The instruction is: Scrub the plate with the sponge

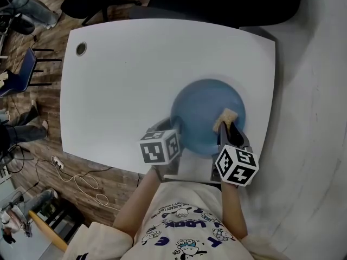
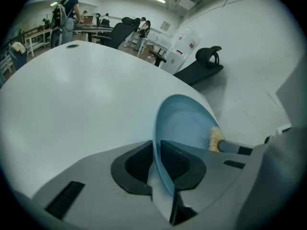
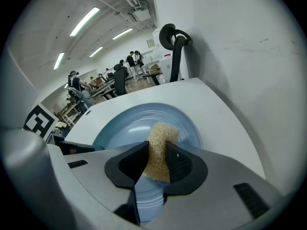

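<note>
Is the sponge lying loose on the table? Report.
No, the sponge is clamped between the right gripper's jaws, over the blue plate.

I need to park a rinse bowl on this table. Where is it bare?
The table is bare across its left and far parts, from the cable hole to the plate. The near right corner is crowded: the left gripper clamps the plate's rim, the right gripper holds the sponge against the plate.
</note>
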A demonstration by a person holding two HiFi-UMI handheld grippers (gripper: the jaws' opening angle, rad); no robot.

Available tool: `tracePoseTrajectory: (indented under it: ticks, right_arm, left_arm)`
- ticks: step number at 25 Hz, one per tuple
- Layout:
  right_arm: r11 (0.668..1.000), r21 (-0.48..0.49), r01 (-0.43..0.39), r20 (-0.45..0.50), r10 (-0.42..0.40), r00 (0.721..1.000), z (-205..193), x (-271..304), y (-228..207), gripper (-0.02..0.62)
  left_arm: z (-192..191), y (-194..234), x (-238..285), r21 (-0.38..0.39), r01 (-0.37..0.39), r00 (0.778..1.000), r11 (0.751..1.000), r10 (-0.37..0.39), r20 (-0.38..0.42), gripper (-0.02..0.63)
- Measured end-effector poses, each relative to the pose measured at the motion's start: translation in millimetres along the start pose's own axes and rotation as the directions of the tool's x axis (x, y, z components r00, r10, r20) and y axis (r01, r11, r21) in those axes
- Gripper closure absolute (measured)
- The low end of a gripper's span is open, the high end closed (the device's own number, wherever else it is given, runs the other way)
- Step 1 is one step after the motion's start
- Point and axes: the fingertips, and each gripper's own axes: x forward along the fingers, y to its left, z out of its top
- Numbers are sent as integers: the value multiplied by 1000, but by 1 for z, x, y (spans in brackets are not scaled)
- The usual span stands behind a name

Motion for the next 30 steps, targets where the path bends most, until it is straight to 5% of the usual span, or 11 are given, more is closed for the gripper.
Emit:
tracePoseTrajectory:
  ticks: [12, 30]
  right_arm:
    - [1000, 7, 18, 9, -18, 1000, 4, -1, -2, 485]
    - [1000, 13, 24, 48, -25, 999, 21, -9, 13, 485]
  left_arm:
    - [-1, 2, 1, -152, 78, 997, 985, -80, -9, 574]
    - [-1, -4, -1, -349, 252, 967, 903, -247, 62, 583]
